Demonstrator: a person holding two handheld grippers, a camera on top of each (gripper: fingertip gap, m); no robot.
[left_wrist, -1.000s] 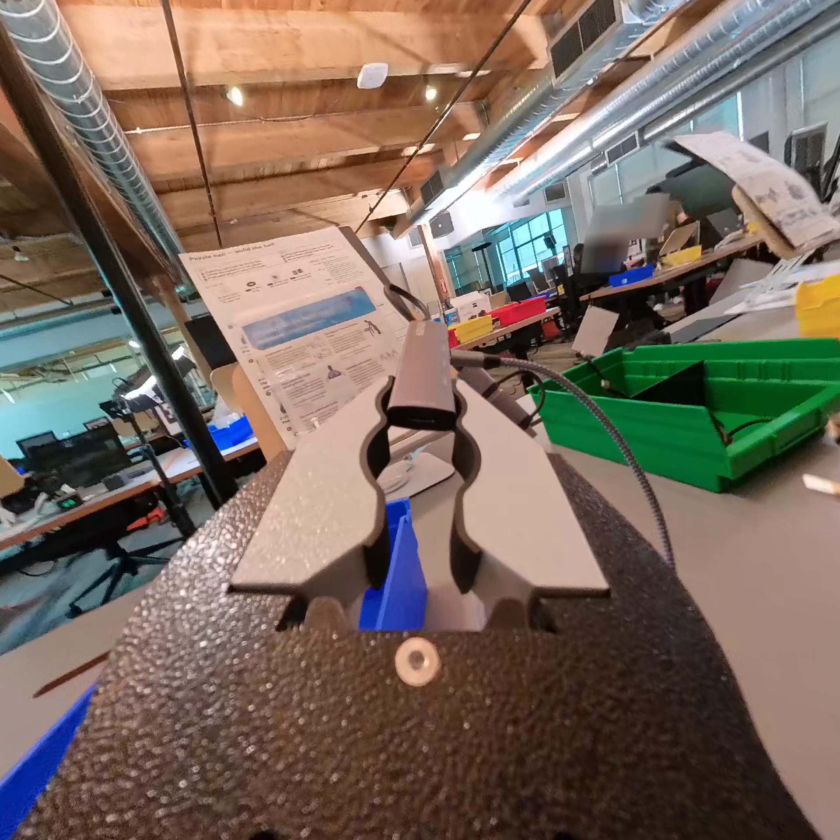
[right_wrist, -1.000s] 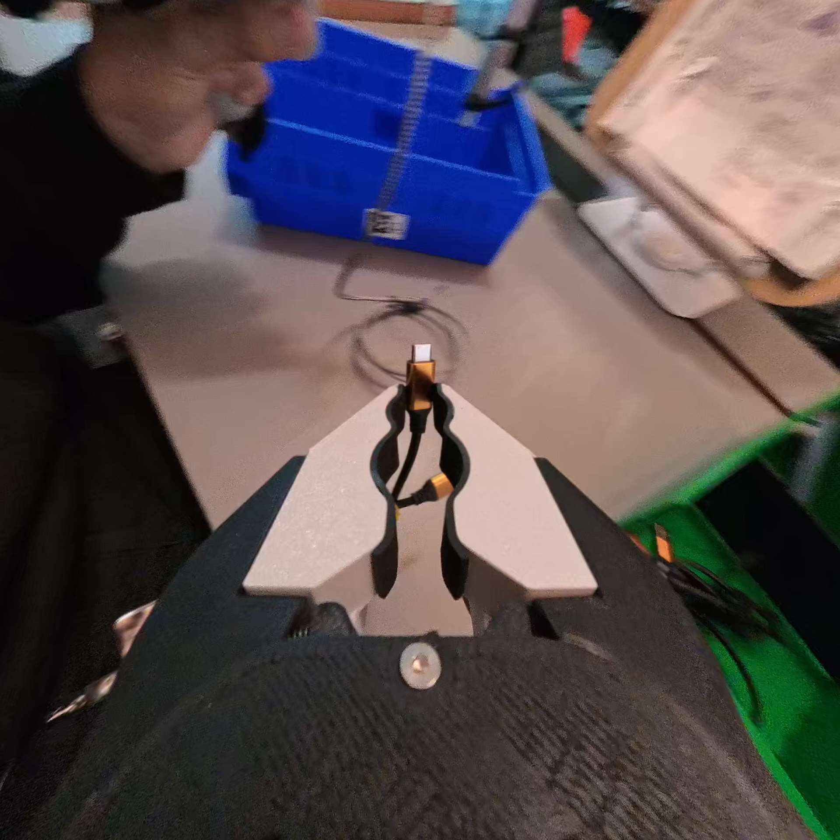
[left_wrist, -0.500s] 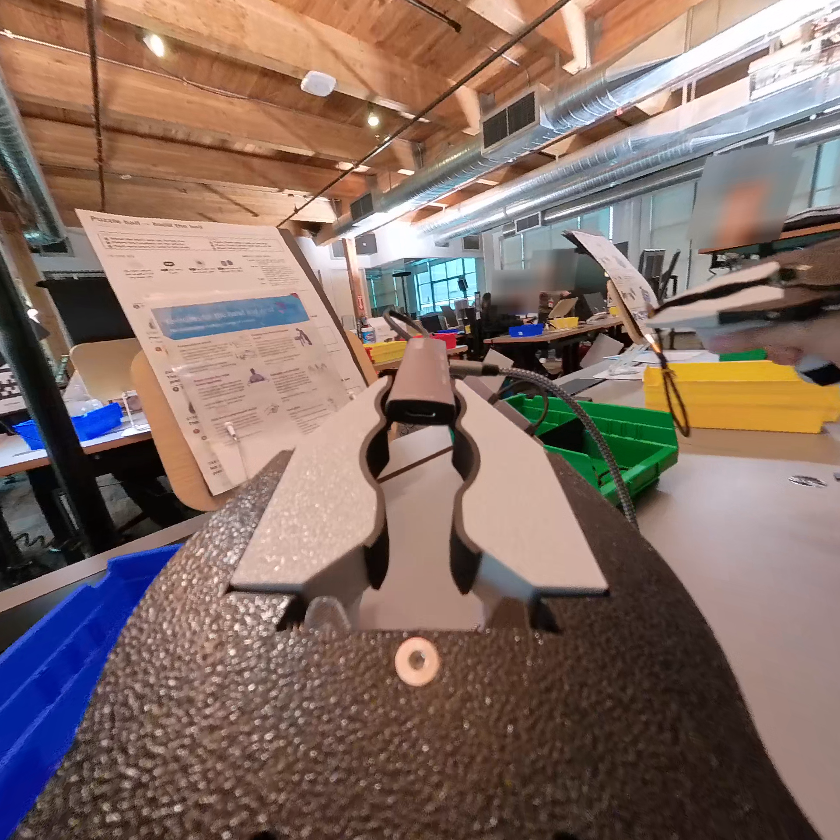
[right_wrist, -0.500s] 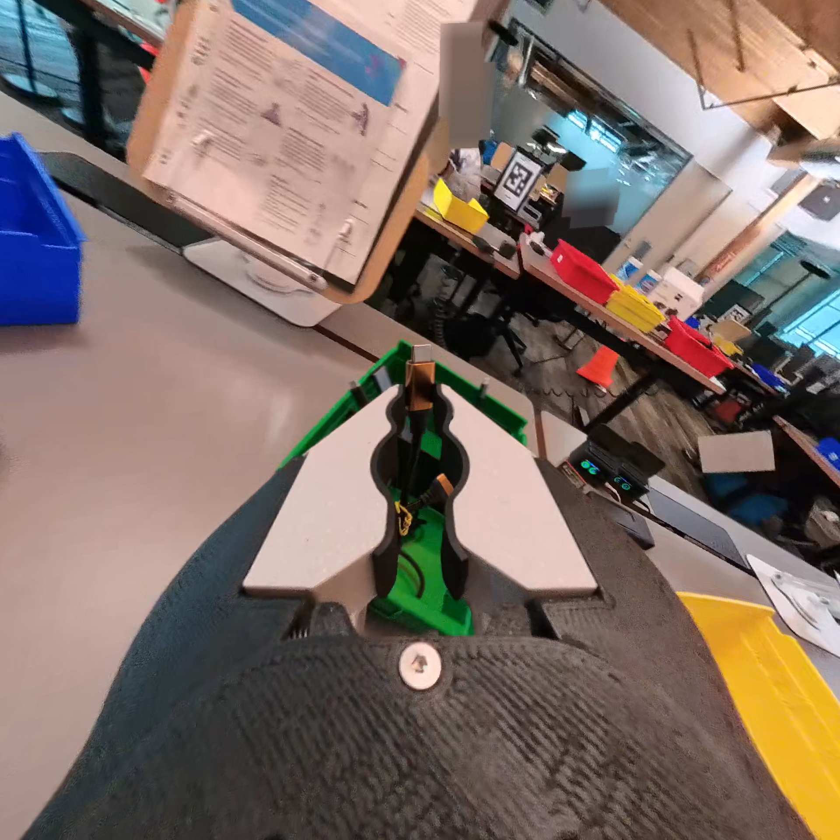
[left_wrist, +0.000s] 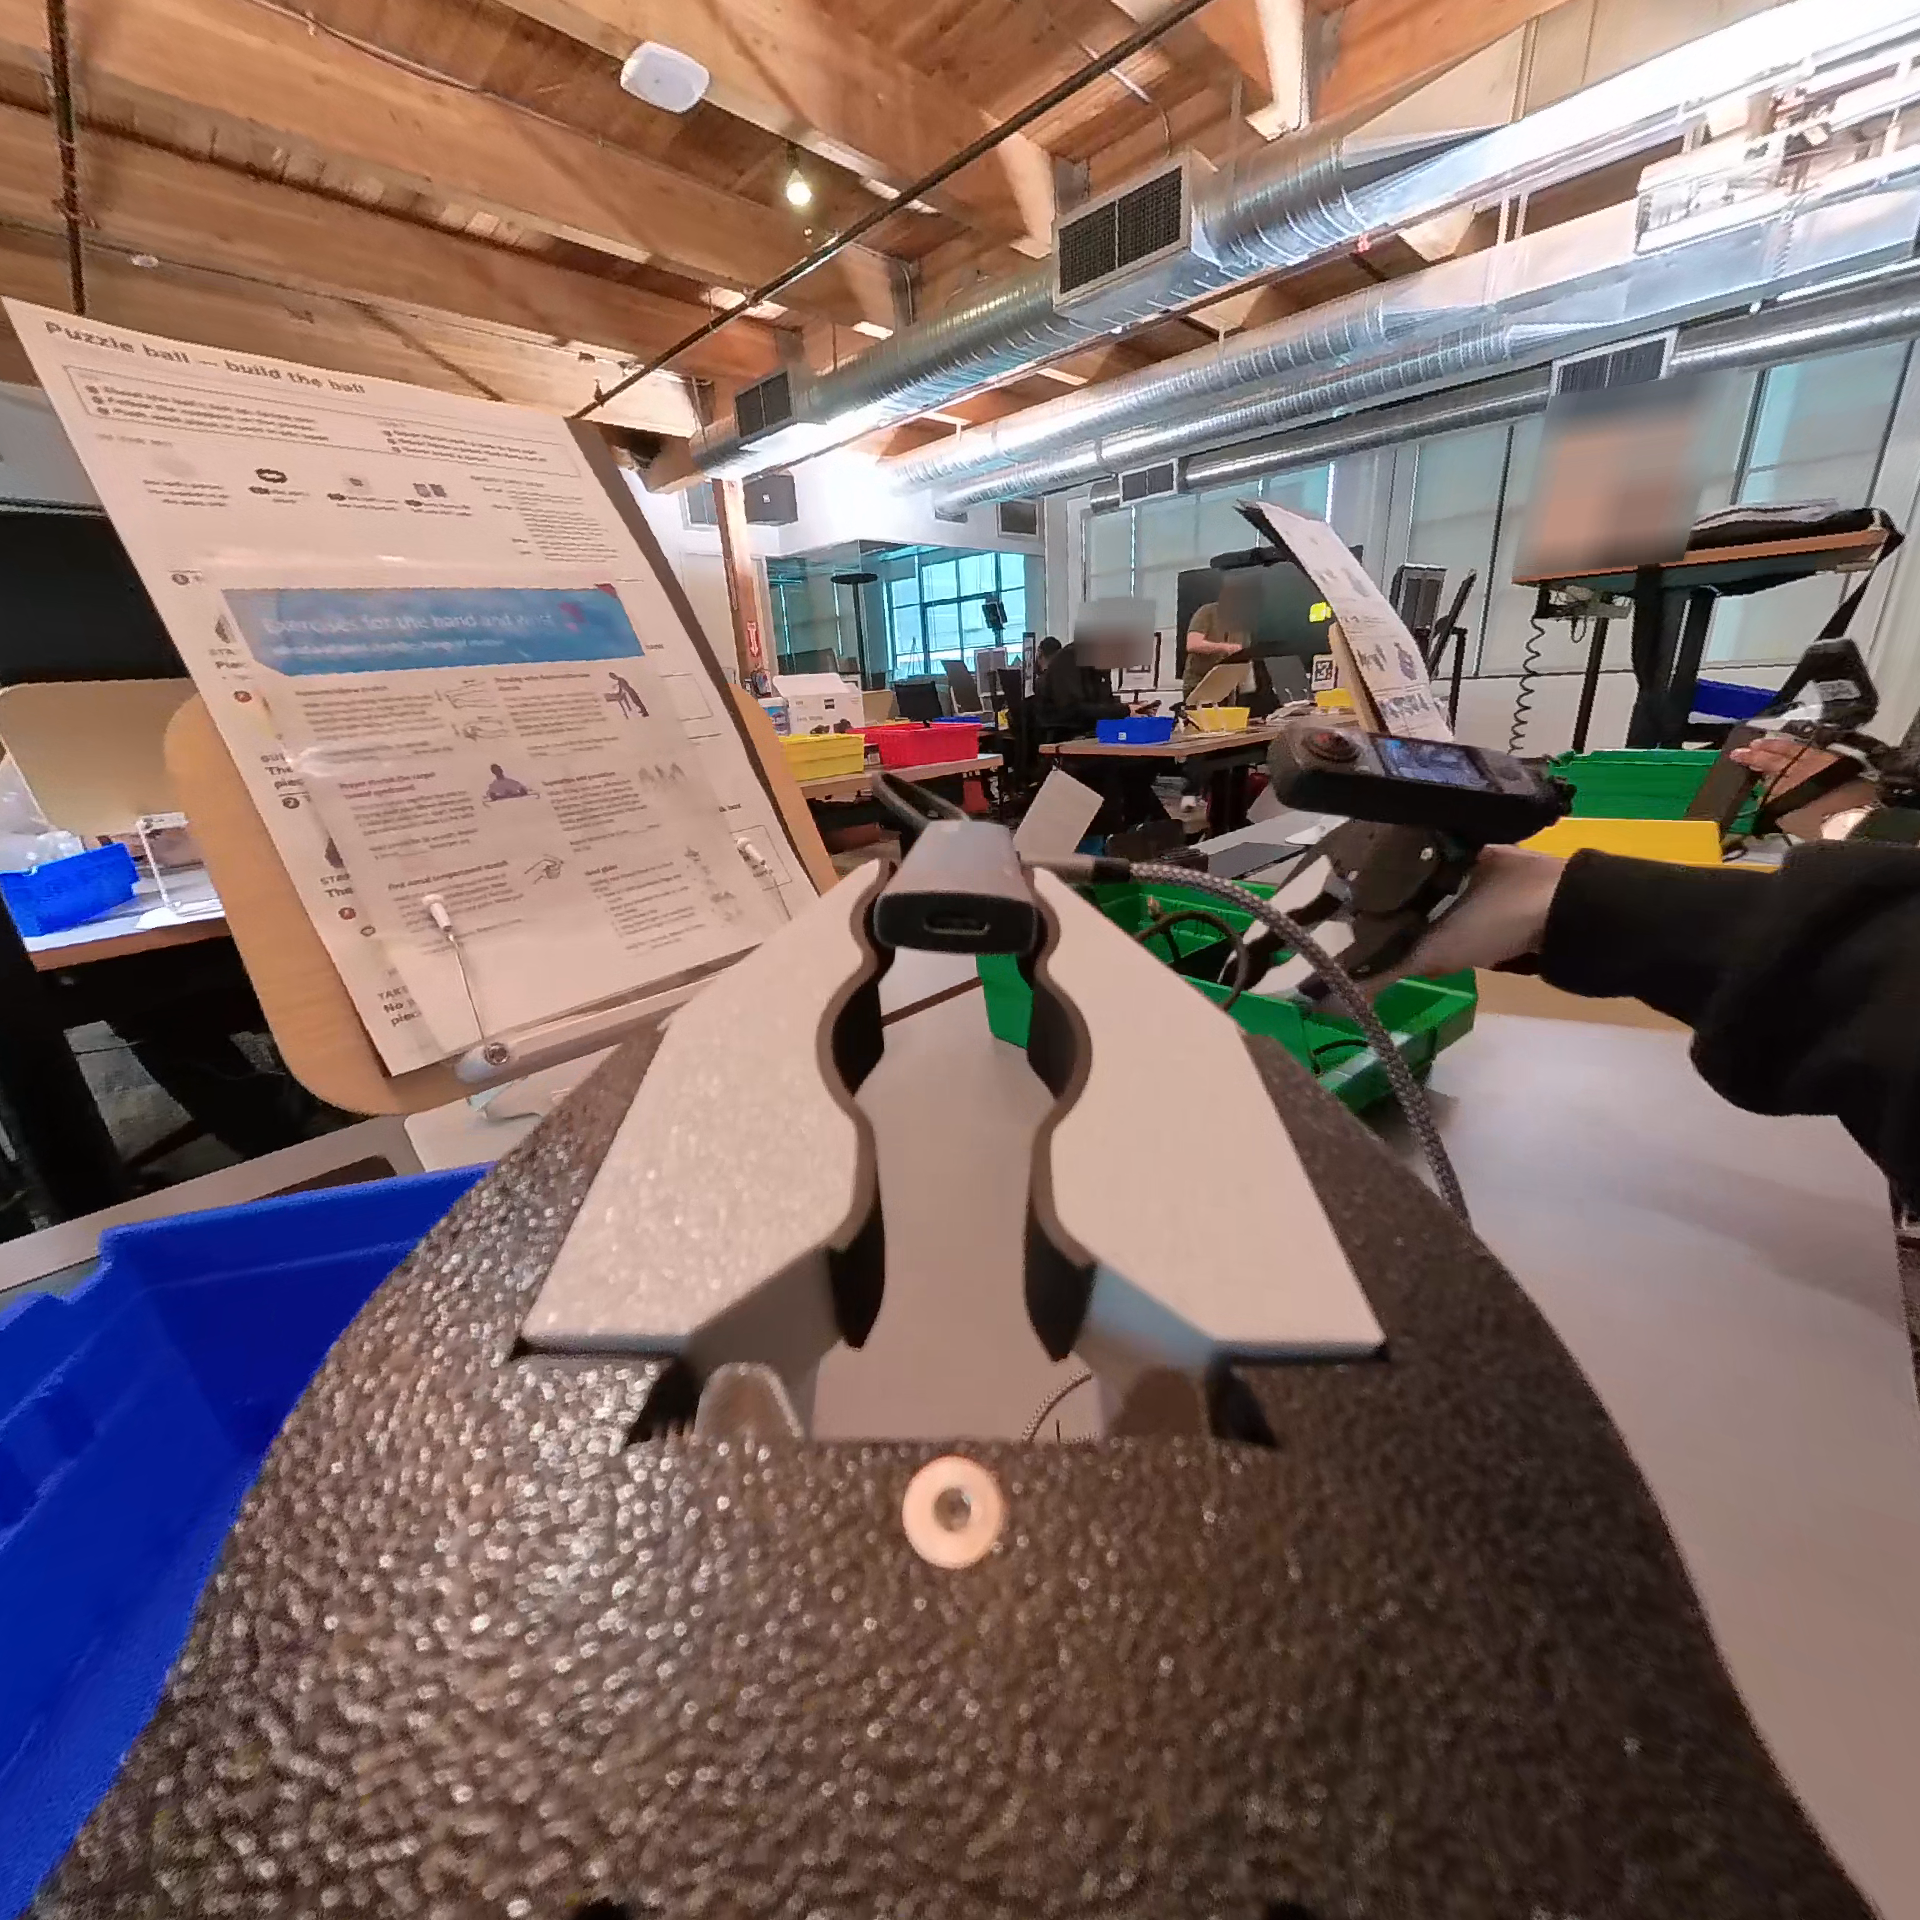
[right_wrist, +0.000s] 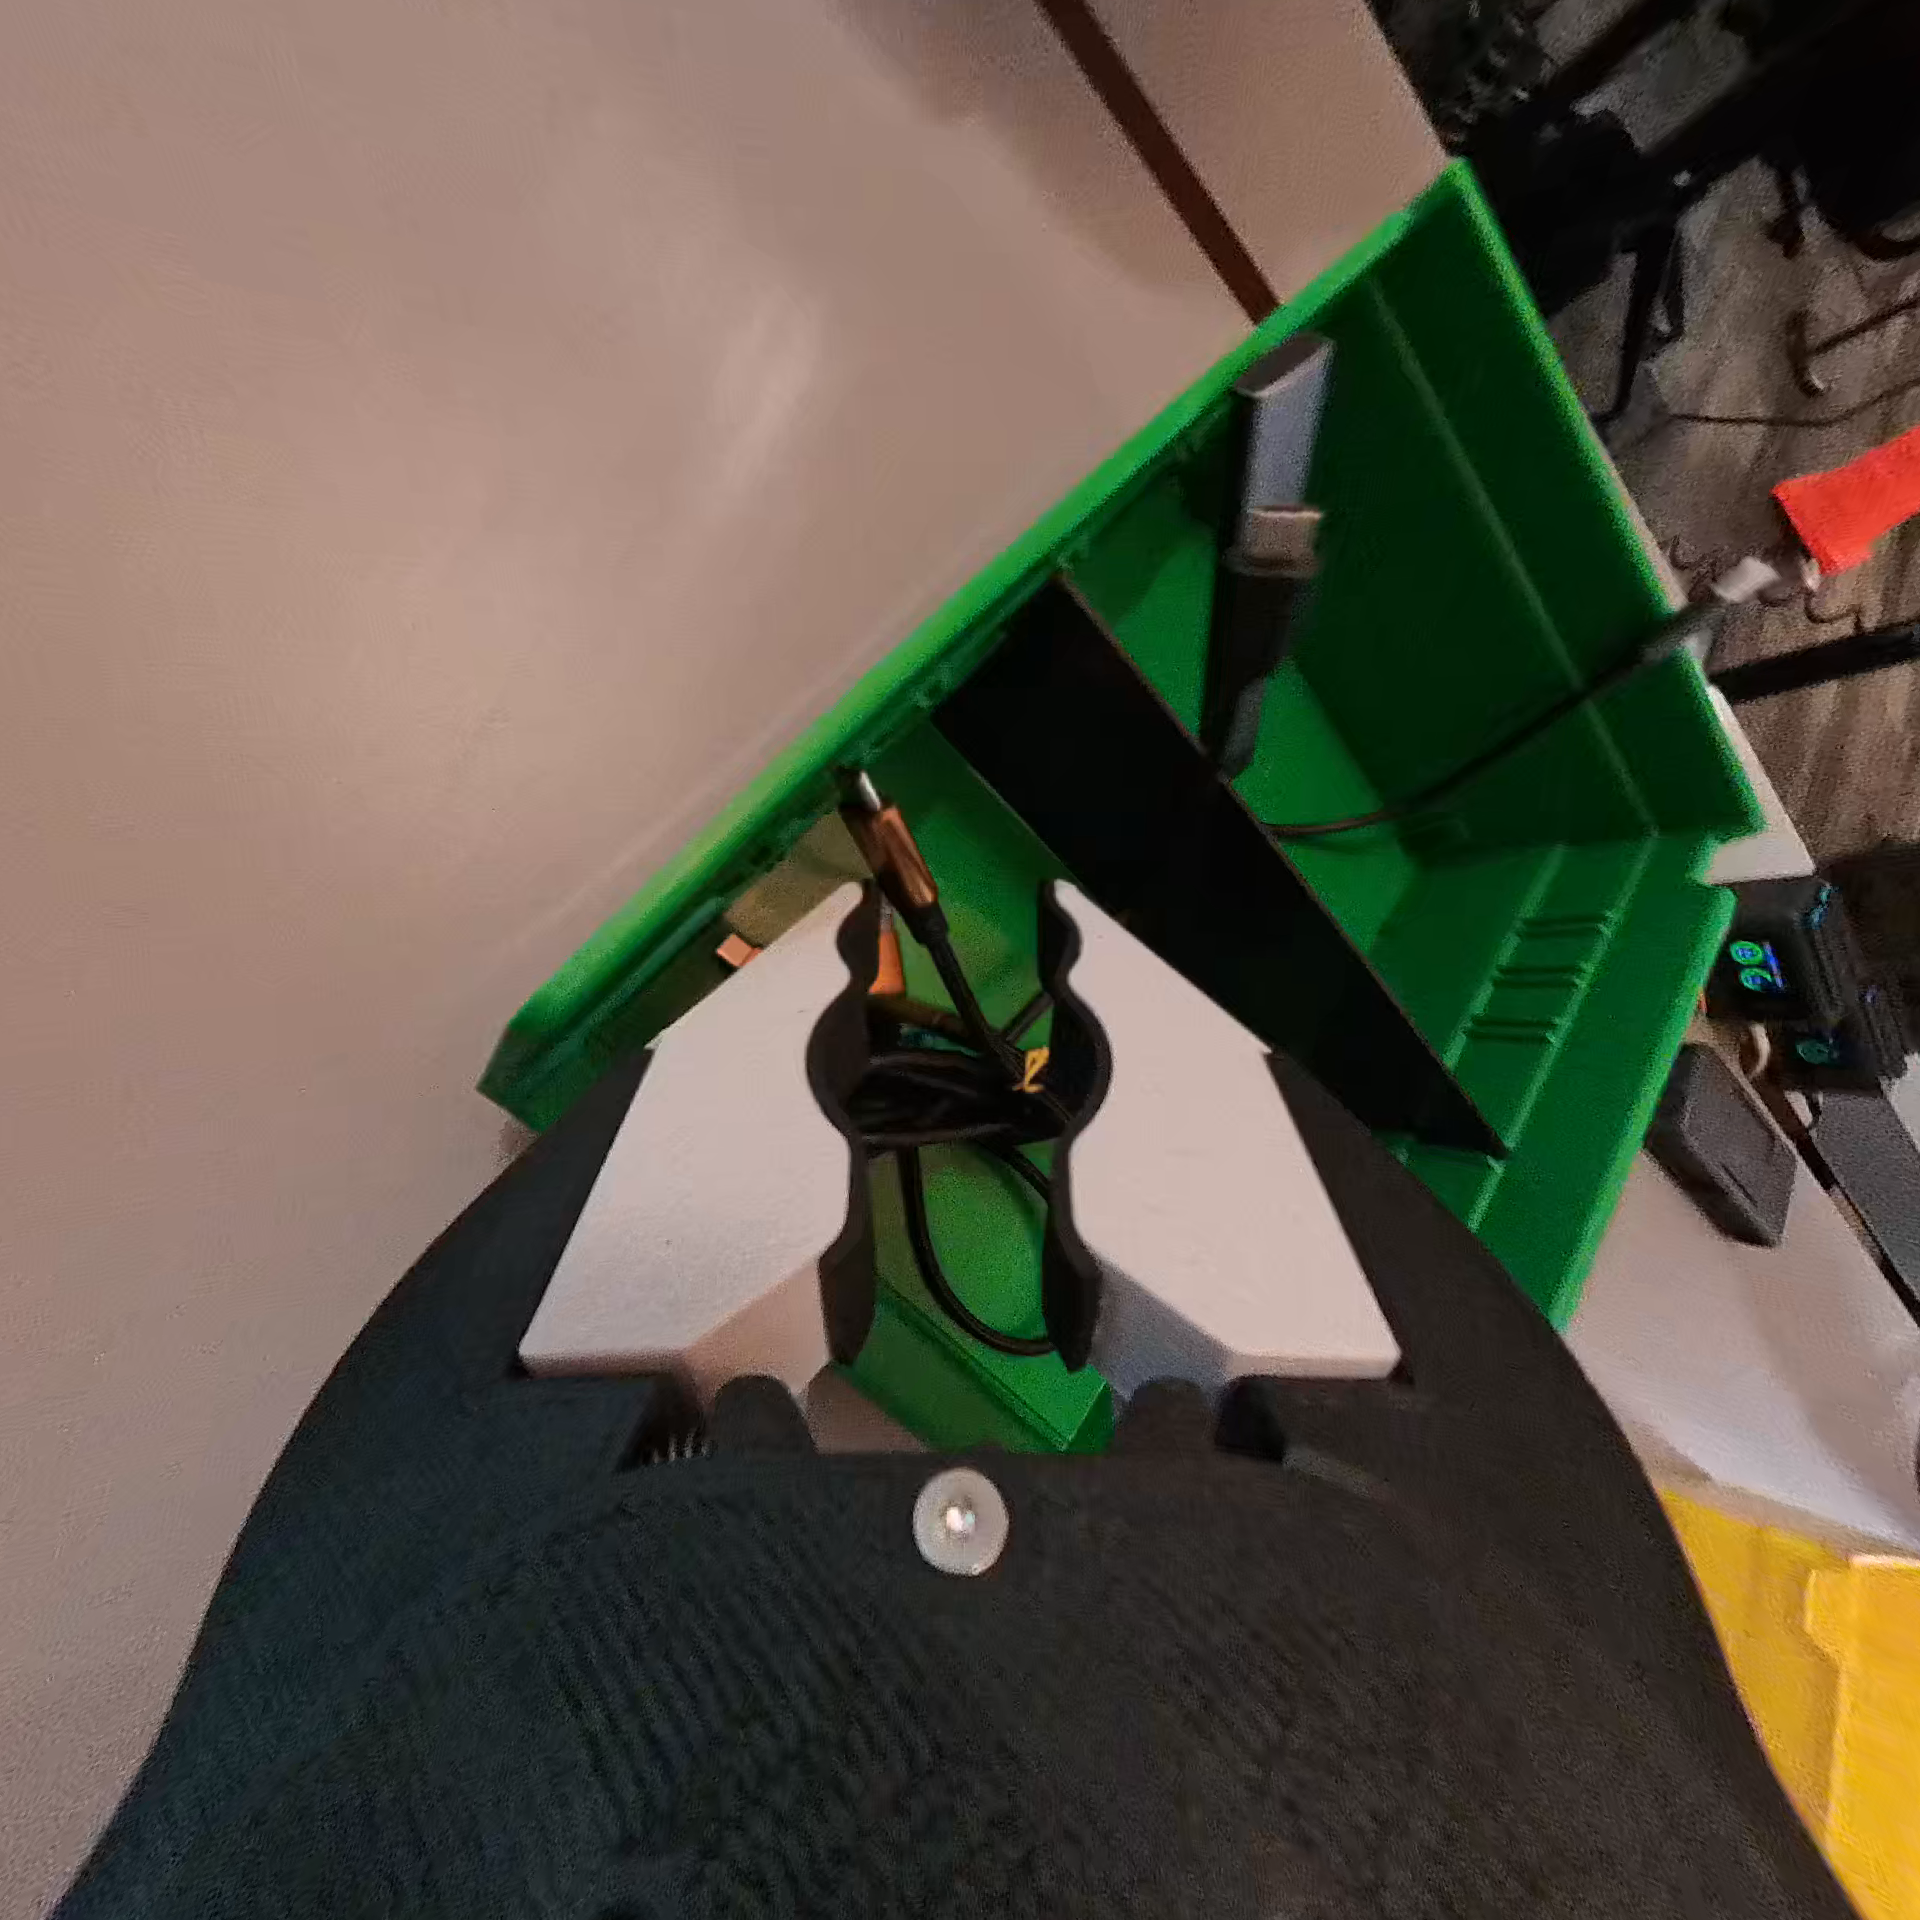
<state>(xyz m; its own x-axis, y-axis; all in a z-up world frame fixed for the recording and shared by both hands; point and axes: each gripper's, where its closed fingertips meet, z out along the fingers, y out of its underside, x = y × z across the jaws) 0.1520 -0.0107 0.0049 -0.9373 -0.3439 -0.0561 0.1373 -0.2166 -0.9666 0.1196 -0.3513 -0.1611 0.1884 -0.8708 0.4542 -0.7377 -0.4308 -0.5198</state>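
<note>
Just changed: the right gripper (right_wrist: 961, 914), which half a second ago pinched the orange plug above the table, now stands with its jaws well apart over the green bin (right_wrist: 1507, 623).
Right gripper's hold: nothing. Both fingers are clear of the cable.
Black cable (right_wrist: 956, 1101): lies loosely coiled on the bin floor, on the near side of the black divider (right_wrist: 1195, 852).
Orange plug (right_wrist: 899, 873): leans up against the bin's wall, just past the fingertips. A second orange end shows beside the left finger.
Far compartment: a grey adapter (right_wrist: 1273, 488) with its own cord lies beyond the divider, well apart from the black cable.
Left gripper (left_wrist: 956, 914): as in the earlier views, it is closed on a grey hub (left_wrist: 956, 894) at the fingertips, the end port facing the camera.
Braided cord (left_wrist: 1351, 997): runs from the hub's far end and hangs off to the right, over the table (left_wrist: 1662, 1299).
Left view's surroundings: blue bin (left_wrist: 156, 1403) low on the left, paper stand (left_wrist: 416, 727) behind it. The person's hand (left_wrist: 1486, 904) holds the right gripper down at the green bin, which it has reached since a second ago.
Other: a yellow bin (right_wrist: 1818, 1662) sits at the right edge of the right wrist view.
</note>
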